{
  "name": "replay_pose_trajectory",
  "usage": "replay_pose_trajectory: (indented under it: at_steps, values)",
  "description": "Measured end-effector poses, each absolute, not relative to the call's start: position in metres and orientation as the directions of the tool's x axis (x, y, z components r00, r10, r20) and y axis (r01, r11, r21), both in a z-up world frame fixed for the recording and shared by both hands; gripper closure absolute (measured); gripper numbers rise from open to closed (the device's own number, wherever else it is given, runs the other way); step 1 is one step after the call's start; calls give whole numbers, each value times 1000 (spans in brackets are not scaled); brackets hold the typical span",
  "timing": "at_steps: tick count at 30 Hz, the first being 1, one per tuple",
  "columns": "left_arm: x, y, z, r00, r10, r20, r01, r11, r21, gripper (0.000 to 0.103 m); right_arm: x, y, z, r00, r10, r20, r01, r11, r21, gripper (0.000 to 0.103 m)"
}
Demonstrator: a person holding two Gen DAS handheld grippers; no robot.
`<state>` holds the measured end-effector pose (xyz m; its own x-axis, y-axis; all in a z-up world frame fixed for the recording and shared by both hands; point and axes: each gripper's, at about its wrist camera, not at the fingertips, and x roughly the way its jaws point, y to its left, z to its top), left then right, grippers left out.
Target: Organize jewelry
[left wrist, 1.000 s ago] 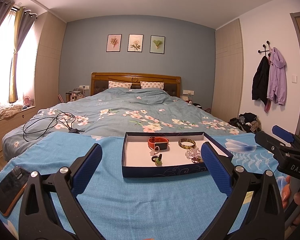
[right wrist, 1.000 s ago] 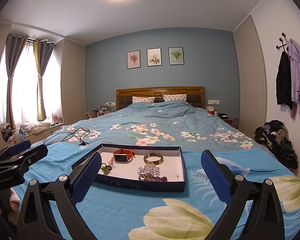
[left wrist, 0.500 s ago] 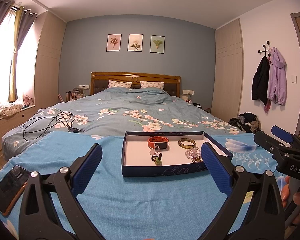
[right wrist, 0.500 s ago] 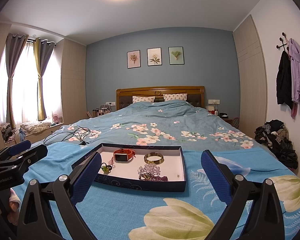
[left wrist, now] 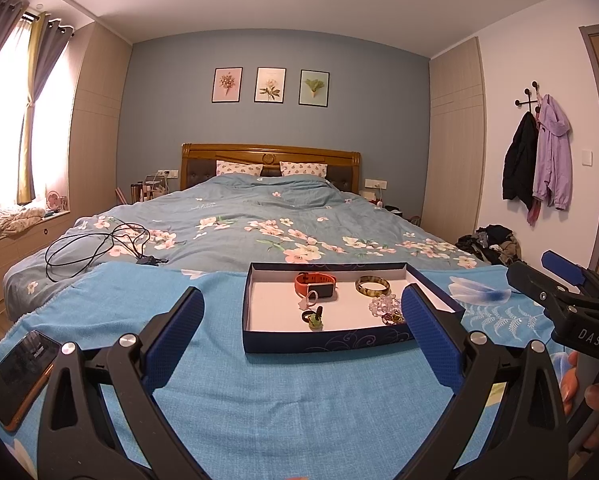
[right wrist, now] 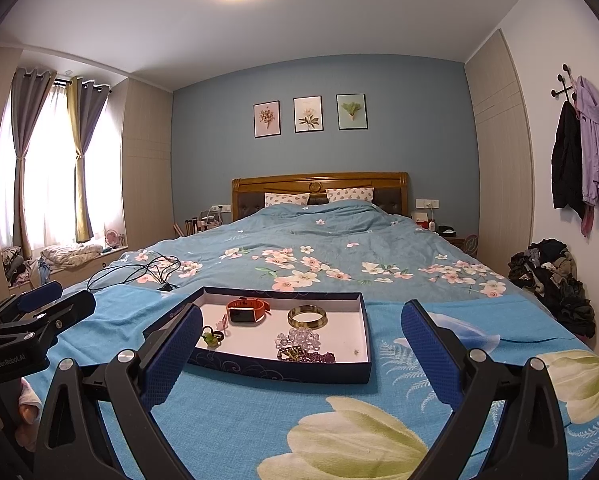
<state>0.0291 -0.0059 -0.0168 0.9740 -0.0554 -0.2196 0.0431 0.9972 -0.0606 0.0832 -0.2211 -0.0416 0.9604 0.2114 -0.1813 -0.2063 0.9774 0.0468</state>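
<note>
Nothing much has shifted over the last second: both grippers hover as before, short of the box (right wrist: 275, 368). The left gripper (left wrist: 302, 340) and right gripper (right wrist: 301, 354) have jaws wide apart, holding nothing. Inside the box lie an orange watch (right wrist: 246, 313), a gold bangle (right wrist: 307, 317), a bead bracelet (right wrist: 299, 338) and a small green ring (left wrist: 314, 320), close together. Beads could snag or tangle, and the soft bed (right wrist: 319, 248) may let the box tip. A phone (left wrist: 17, 374) and cable (left wrist: 95, 246) lie left on the blue cloth (left wrist: 279, 400).
</note>
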Motion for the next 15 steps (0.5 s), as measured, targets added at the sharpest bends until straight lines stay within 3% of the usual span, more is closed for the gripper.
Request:
replay_pose_trajectory:
  at_steps: [10, 15]
  values:
    - [29, -5, -17, 975, -40, -221, 28, 998, -57, 6, 82, -224, -42, 960, 211, -184, -206, 977, 46, 7]
    - [35, -4, -19, 963, -56, -263, 40, 997, -65, 6, 84, -228, -44, 954, 206, -216, -204, 978, 31, 7]
